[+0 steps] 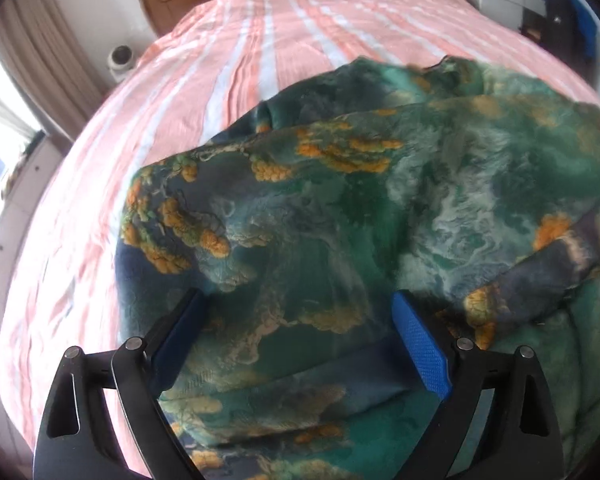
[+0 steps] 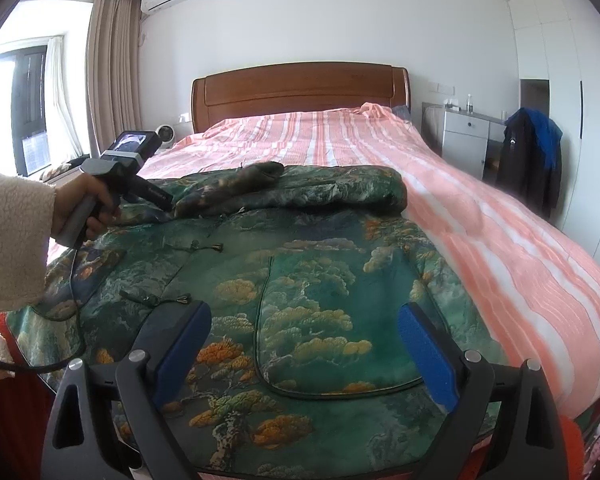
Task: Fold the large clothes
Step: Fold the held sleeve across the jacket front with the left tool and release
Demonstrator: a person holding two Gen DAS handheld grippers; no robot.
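Observation:
A large green padded jacket with orange and gold tree prints lies on the bed near its foot, a sleeve folded across its top. My right gripper is open and empty, low over the jacket's lower front. My left gripper is open and empty, hovering just above the jacket near its left part. The left gripper also shows in the right wrist view, held in a hand over the jacket's upper left. Its fingertips are hidden there.
The bed has a pink and white striped cover and a wooden headboard. A grey nightstand and a chair with dark clothes stand to the right. A window with curtains is on the left.

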